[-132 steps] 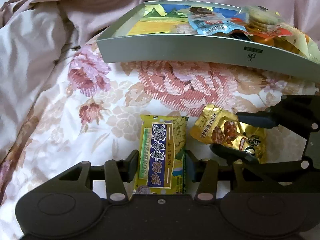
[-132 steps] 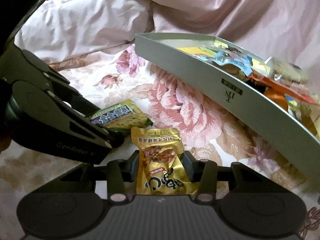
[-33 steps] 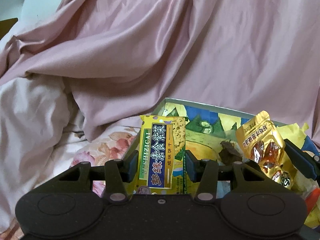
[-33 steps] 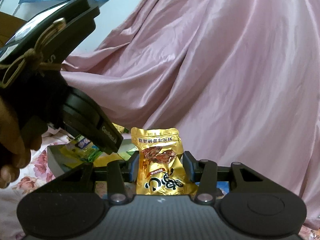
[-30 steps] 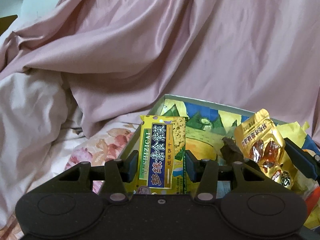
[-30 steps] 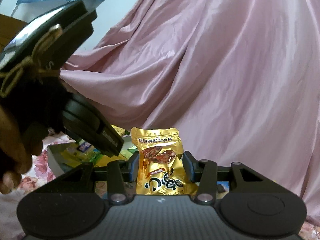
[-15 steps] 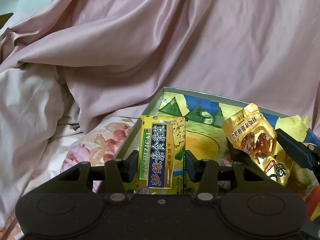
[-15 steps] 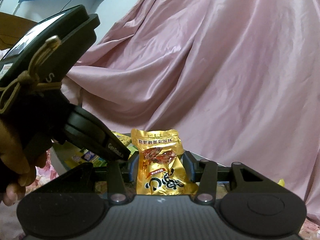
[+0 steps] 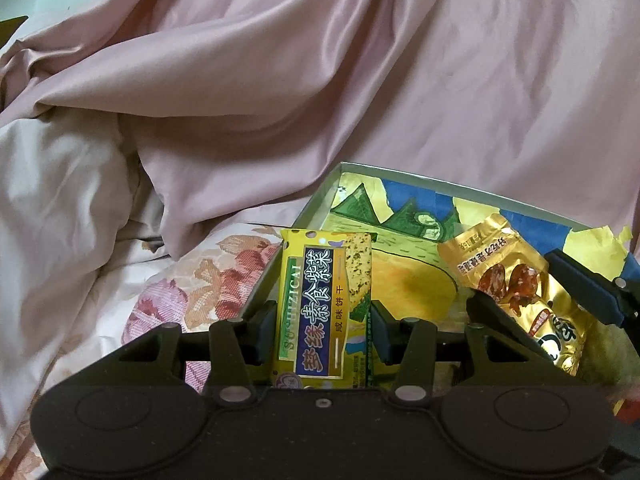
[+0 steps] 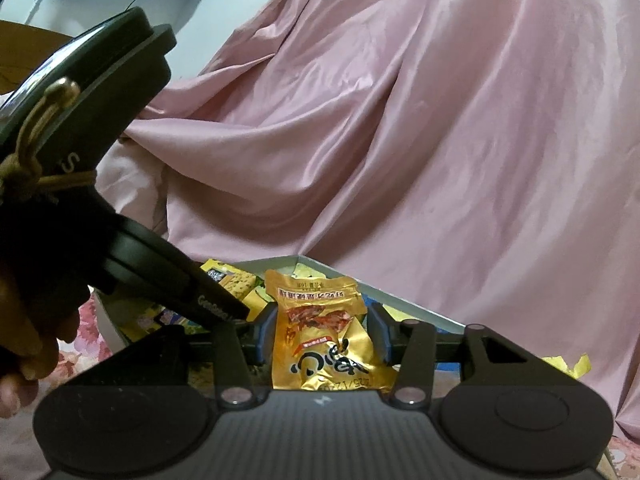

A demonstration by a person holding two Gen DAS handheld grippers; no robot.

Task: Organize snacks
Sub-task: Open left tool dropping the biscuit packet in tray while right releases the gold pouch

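A yellow cracker packet (image 9: 324, 280) with a dark blue label stands upright between the pads of my left gripper (image 9: 323, 320), which is shut on it over the near left corner of the grey box (image 9: 440, 186). The box floor is a yellow, green and blue picture. To the right, my right gripper (image 9: 536, 300) holds a gold foil packet (image 9: 492, 256) tilted above the box. In the right wrist view the gold foil packet (image 10: 316, 312) sits between the pads of the right gripper (image 10: 322, 332), with the cracker packet (image 10: 236, 280) and the box rim (image 10: 400, 300) beyond.
Pink satin sheet (image 9: 360, 80) rises in folds right behind the box. A floral bedspread (image 9: 208, 280) and a pale quilt (image 9: 60, 200) lie to the left. A hand (image 10: 32, 344) grips the left tool's handle at the left edge. Torn yellow wrappers (image 9: 592, 244) lie at the box's right.
Both packets have gone from the floral bedspread up to above the box. In the last second the box has come into fuller view and the gold packet has shifted left, towards the cracker packet.
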